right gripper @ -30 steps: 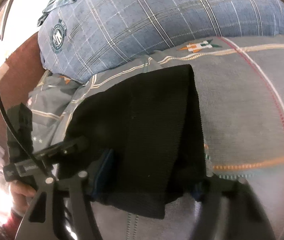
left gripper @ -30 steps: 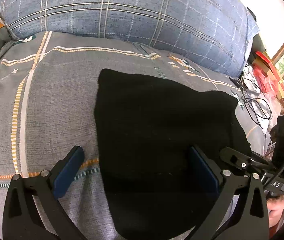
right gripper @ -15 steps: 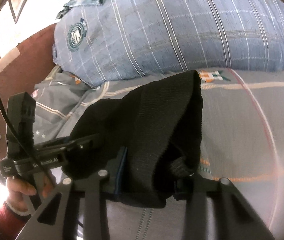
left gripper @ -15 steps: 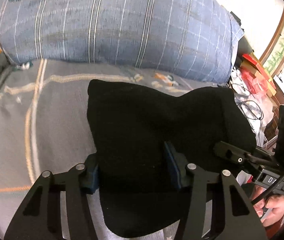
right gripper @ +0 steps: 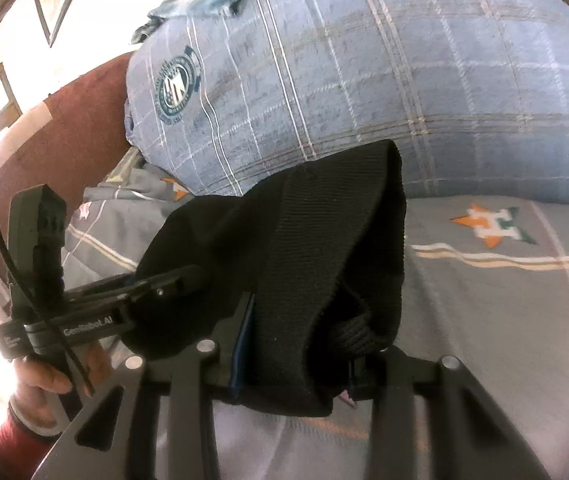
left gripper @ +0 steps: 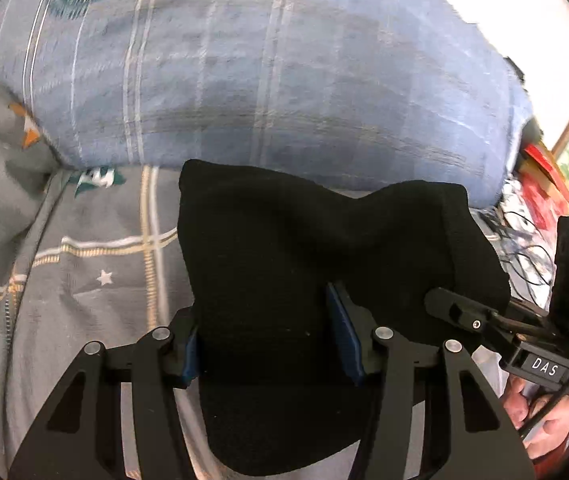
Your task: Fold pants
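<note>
Two grippers work side by side over one pair of black pants (left gripper: 284, 272), each pointing forward and slightly down toward a big blue plaid pillow (left gripper: 276, 80) at the head of the bed. From its own camera, the left gripper (left gripper: 270, 344) has its two blue-padded fingers (left gripper: 342, 336) drawn in against the cloth, pinching a thick bunch of the near edge between them; fabric fills the whole gap and hangs below the jaws. In that same view the right gripper (left gripper: 456, 312) reaches in from the right, its tip buried in the pants' right side, with a bare hand (left gripper: 540, 412) on its handle. From the right wrist, the right gripper (right gripper: 292, 364) is likewise closed on a folded, ribbed band of the pants (right gripper: 316, 264), which bulges up and forward out of the jaws. The left gripper (right gripper: 172, 280) comes in from the left there, held by a hand (right gripper: 44, 384) with a red cuff. One grey patterned bedsheet (right gripper: 504, 320) lies under everything, and the garment's far edge sits just in front of the pillow (right gripper: 364, 80).
</note>
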